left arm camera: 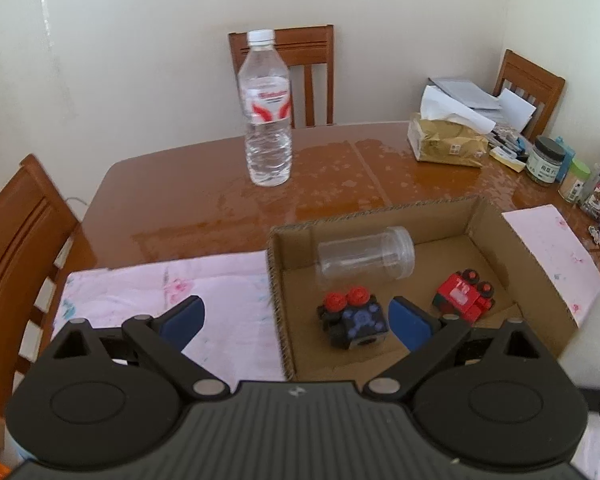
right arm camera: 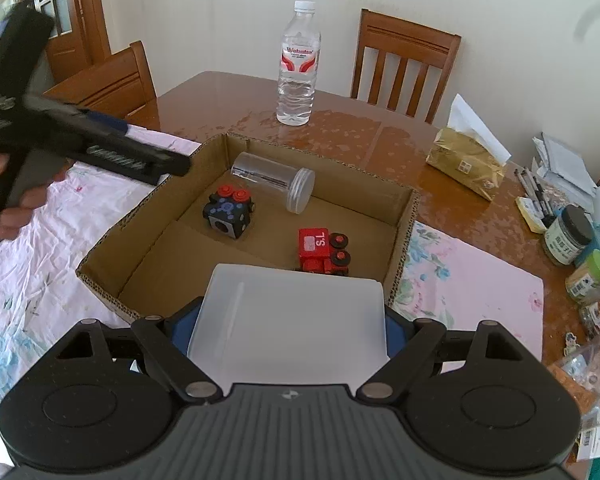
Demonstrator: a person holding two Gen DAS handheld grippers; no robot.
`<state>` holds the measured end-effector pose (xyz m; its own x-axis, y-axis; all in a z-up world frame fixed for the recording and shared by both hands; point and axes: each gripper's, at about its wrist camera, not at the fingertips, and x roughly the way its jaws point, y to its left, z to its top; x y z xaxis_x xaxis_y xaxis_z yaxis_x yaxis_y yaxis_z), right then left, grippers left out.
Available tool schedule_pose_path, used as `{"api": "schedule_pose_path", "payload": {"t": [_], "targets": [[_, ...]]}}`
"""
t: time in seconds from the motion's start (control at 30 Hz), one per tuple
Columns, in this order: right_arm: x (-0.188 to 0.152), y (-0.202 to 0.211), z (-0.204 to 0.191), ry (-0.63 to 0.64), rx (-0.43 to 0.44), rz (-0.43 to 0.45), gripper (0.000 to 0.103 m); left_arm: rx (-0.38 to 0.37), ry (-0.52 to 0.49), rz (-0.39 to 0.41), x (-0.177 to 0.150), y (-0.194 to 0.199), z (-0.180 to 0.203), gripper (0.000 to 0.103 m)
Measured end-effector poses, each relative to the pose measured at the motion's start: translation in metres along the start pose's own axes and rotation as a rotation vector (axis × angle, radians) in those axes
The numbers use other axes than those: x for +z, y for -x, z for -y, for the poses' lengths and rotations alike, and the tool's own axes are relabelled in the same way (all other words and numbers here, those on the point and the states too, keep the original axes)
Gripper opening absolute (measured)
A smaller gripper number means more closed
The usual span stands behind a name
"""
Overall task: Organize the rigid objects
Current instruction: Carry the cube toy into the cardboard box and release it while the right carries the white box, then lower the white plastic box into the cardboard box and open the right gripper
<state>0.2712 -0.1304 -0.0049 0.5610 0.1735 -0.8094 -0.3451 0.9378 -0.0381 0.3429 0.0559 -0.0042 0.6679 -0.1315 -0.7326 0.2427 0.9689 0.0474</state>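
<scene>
While clamped, white container [right arm camera: 288,324] fills right gripper [right arm camera: 288,332].

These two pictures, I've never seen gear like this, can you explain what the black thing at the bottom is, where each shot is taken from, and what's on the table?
The black shapes are handheld grippers, one in each of a person's hands, with a camera looking along its blue-padded fingers. The left wrist view shows the left gripper, open and empty. The right wrist view shows the right gripper clamping a white translucent container. On the wooden table a cardboard box holds a clear jar lying on its side, a black toy cube and a red toy train. Behind stands a water bottle.
</scene>
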Motion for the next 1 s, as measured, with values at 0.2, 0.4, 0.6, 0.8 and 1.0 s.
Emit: {"api": "schedule_pose_path", "payload": {"t": [0.2,0.4,0.6,0.8,1.0], "targets": [[0.012,-0.012,-0.001,-0.002,0.009,-0.001,0.089,0.017,0.044,0.015,-0.017,0.025,-0.014,0.099],[0.022,-0.021,-0.002,-0.010,0.012,0.006,0.089,0.038,0.093,0.018,-0.042,0.041,-0.024,0.100],[0.031,-0.023,-0.005,-0.002,0.002,0.040,0.089,0.073,0.085,-0.004,-0.063,0.046,-0.026,0.100],[0.036,-0.009,-0.006,-0.028,0.011,0.075,0.103,0.090,0.118,-0.044,-0.081,0.058,-0.025,0.100],[0.024,0.008,-0.005,-0.075,-0.005,0.098,0.103,0.083,0.139,-0.066,-0.097,0.071,-0.018,0.100]]}}
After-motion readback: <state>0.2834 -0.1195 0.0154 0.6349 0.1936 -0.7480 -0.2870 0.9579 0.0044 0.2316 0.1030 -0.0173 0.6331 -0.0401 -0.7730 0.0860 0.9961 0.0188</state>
